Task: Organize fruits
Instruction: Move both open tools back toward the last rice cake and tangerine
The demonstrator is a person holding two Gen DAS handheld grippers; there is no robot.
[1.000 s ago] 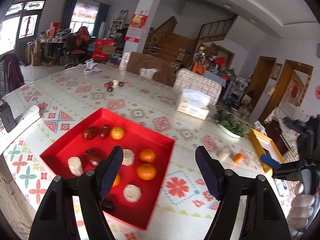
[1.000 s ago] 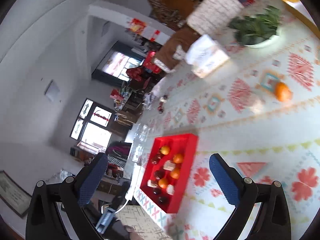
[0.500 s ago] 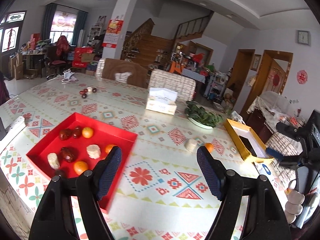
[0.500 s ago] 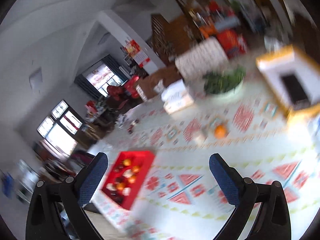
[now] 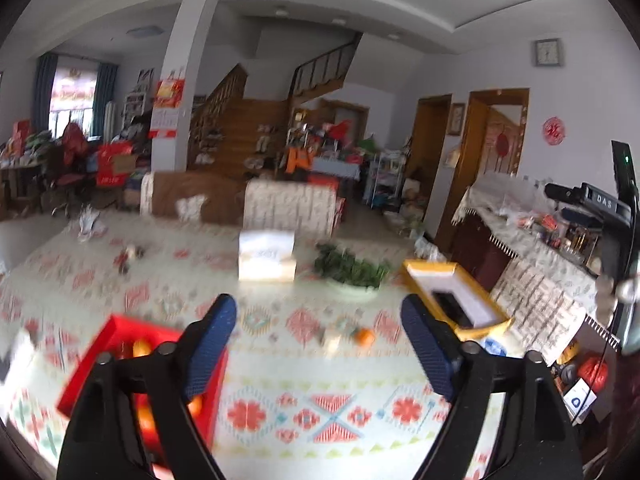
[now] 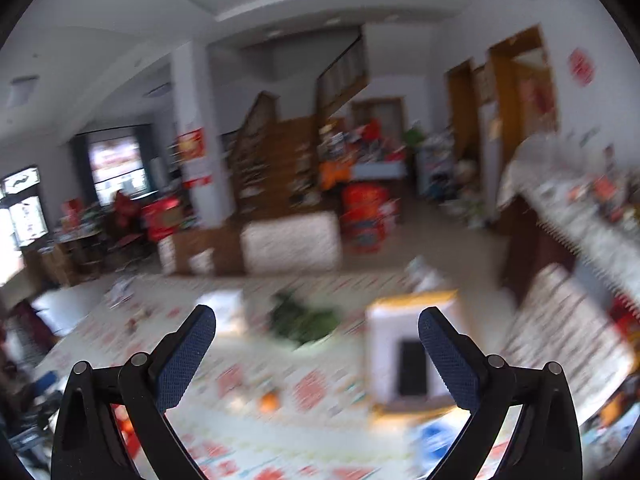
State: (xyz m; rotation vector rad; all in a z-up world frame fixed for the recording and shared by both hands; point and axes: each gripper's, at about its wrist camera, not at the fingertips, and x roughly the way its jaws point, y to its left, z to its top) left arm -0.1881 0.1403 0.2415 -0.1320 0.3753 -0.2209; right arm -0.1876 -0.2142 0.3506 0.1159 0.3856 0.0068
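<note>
**Grippers Hovering Empty Above the Patterned Tabletop**

Holding the left gripper [image 5: 316, 344] spread, jaws just opening wider, nothing between. Keeping the right gripper [image 6: 316, 344] spread and empty too. Sitting at near left: red tray [image 5: 116, 340] of fruit. Lying apart at centre of tabletop [image 5: 280, 376]: orange [image 5: 365, 337]; at far right, yellow box [image 5: 452, 292].

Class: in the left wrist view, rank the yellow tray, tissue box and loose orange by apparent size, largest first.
1. Yellow tray
2. Tissue box, though it sits farther back, which shrinks it
3. Orange
</note>
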